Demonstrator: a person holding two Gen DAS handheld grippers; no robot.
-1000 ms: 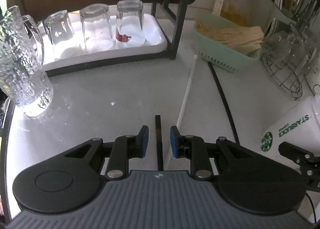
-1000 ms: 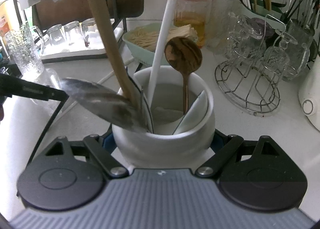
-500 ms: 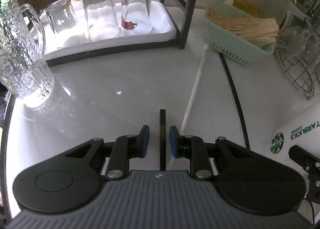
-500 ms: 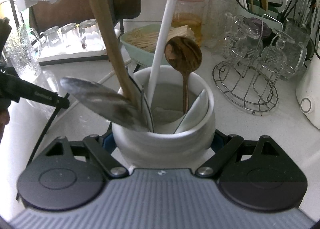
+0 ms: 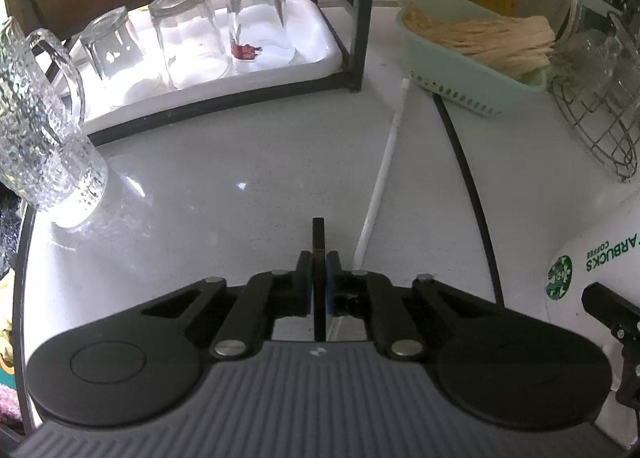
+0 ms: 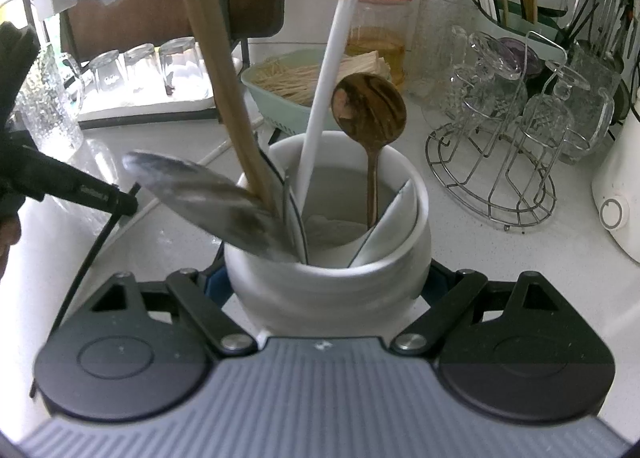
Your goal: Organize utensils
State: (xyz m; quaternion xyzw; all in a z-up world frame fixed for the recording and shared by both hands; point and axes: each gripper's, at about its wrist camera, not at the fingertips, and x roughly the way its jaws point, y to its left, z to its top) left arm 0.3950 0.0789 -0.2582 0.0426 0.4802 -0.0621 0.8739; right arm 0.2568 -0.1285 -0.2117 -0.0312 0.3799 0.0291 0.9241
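In the left wrist view my left gripper [image 5: 319, 278] is closing its jaws, and the blue pads press on a black chopstick [image 5: 318, 234] that sticks out over the white counter. A white chopstick [image 5: 384, 165] and a second black chopstick [image 5: 464, 161] lie on the counter just to its right. My right gripper [image 6: 324, 286] is shut on a white Starbucks utensil holder [image 6: 324, 298], which also shows as the holder [image 5: 592, 258] at the right edge of the left wrist view. Inside stand a wooden spoon [image 6: 368, 113], a wooden handle [image 6: 216, 69], a white stick [image 6: 332, 57] and a metal spoon [image 6: 200, 193].
A white tray [image 5: 320, 53] under a black rack holds three upturned glasses. A textured glass mug [image 5: 44, 153] stands at the left. A mint basket [image 5: 460, 73] of wooden sticks and a wire rack [image 6: 492, 185] of glasses stand at the right, with a red-lidded jar [image 6: 380, 25] behind.
The left jaws have shut from a wide gap onto the black chopstick, and the left gripper has edged toward the tray. The right gripper with the holder has not moved.
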